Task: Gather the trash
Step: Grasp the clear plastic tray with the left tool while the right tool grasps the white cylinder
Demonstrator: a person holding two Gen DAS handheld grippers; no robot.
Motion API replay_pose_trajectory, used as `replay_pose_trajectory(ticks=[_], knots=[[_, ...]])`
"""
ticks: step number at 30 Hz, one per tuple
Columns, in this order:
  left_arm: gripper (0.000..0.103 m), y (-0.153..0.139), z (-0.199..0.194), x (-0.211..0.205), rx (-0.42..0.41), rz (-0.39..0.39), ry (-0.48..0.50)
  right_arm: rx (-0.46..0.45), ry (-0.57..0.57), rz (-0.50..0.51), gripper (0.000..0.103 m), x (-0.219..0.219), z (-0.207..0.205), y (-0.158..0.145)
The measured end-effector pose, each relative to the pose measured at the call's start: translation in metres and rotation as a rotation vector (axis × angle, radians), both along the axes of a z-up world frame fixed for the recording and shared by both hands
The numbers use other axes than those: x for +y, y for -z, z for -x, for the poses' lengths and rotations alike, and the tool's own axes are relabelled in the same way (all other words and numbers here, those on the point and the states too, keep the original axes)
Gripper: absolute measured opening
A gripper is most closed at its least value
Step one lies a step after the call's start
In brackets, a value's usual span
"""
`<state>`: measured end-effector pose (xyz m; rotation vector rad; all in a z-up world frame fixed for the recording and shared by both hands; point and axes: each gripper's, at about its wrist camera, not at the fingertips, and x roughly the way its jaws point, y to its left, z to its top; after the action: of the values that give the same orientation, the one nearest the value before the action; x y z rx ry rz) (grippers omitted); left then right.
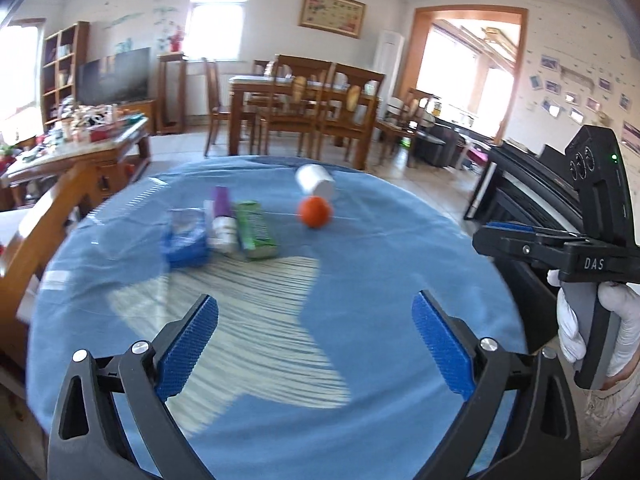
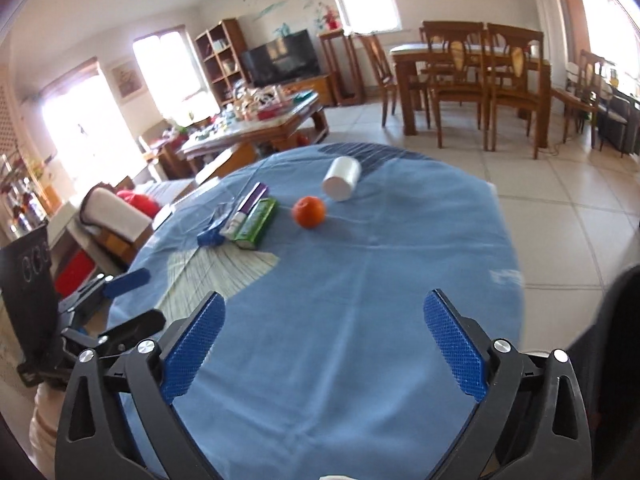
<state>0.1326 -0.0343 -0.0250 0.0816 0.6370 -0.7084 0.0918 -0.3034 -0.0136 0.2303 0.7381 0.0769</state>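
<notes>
On the blue-clothed table (image 1: 400, 248) lay 5 uncollected items: blue packet (image 1: 184, 240), purple tube (image 1: 222, 220), green box (image 1: 256, 230), orange (image 1: 315, 211) and white cup (image 1: 315, 181) (tipped over). Left gripper (image 1: 316, 344) and right gripper (image 2: 325, 350) hovered nearside, jaws spread, empty; collection seemingly had not started.
</notes>
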Motion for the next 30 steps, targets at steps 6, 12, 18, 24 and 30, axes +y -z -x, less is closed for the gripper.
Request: replay_pose_trajectory(ticks=[6,12,18,24,30], knots=[[0.098,-0.005,-0.05,0.041,-0.04,-0.051,-0.121,0.046,-0.017,0.072,0.098,0.029,-0.056,0.008],[0.098,-0.003,-0.12,0.069,-0.014,-0.136,-0.217,0.073,-0.011,0.097,0.098,0.027,-0.115,0.011],[0.098,0.009,-0.174,0.075,0.019,-0.23,-0.245,0.091,0.0,0.093,0.098,0.011,-0.174,0.014],[0.098,0.024,-0.2,0.067,0.06,-0.272,-0.216,0.122,0.002,0.111,0.092,0.0,-0.218,0.031],[0.097,0.032,-0.209,0.06,0.074,-0.297,-0.198,0.162,0.02,0.118,0.086,-0.006,-0.239,0.05]])
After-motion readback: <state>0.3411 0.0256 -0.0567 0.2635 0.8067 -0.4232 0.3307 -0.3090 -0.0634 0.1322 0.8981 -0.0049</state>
